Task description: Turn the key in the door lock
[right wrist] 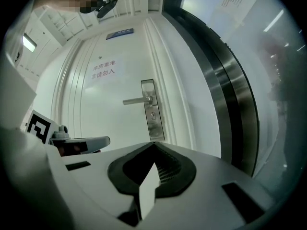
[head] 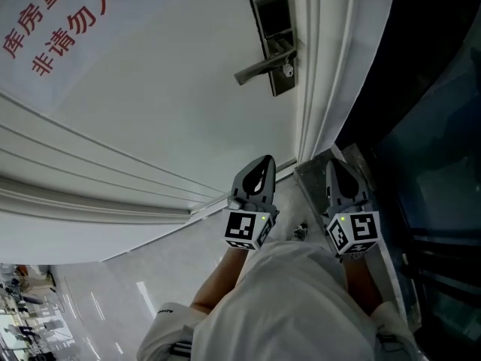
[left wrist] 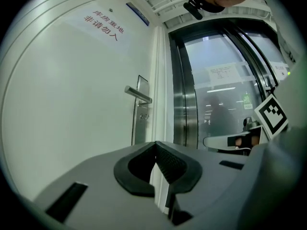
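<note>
The white door (head: 150, 104) carries a steel lock plate (head: 272, 40) with a lever handle (head: 259, 68) pointing left. Below the lever sits the lock cylinder (head: 287, 71); a small pale thing shows there, too small to tell if it is a key. The right gripper view shows the same plate (right wrist: 151, 110) and cylinder (right wrist: 152, 114) straight ahead at a distance. My left gripper (head: 265, 159) and right gripper (head: 333, 162) are side by side, level, pointing at the door, well short of the lock. Both have their jaws together and hold nothing.
The white door frame (head: 316, 66) runs just right of the lock. Beyond it stands a dark glass wall with a metal frame (left wrist: 180, 95). Red lettering (head: 60, 28) marks the door's upper part. Glossy floor (head: 113, 307) lies below, and the person's white sleeves (head: 293, 307) fill the bottom.
</note>
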